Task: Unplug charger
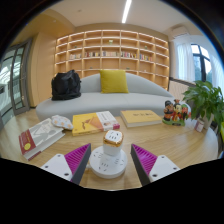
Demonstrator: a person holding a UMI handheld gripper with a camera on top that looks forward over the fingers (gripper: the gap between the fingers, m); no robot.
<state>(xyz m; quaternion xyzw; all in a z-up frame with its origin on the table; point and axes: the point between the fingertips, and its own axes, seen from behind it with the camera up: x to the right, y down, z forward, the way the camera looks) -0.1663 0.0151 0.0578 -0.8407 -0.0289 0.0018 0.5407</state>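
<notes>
A white charger block with an orange top (pixel 112 139) stands plugged upright in a round white power strip (pixel 107 162) on the wooden table (pixel 175 148). My gripper (pixel 110 163) is open, its magenta pads (pixel 75 160) at either side of the round strip, with gaps on both sides. The charger stands between the fingers, toward their tips. No cable is visible.
Books and magazines (pixel 42 133) lie on the table at the left, a yellow book (pixel 140 117) ahead, small figurines (pixel 175 111) and a potted plant (pixel 206 100) at the right. A sofa with a black bag and a yellow cushion stands behind, shelves beyond.
</notes>
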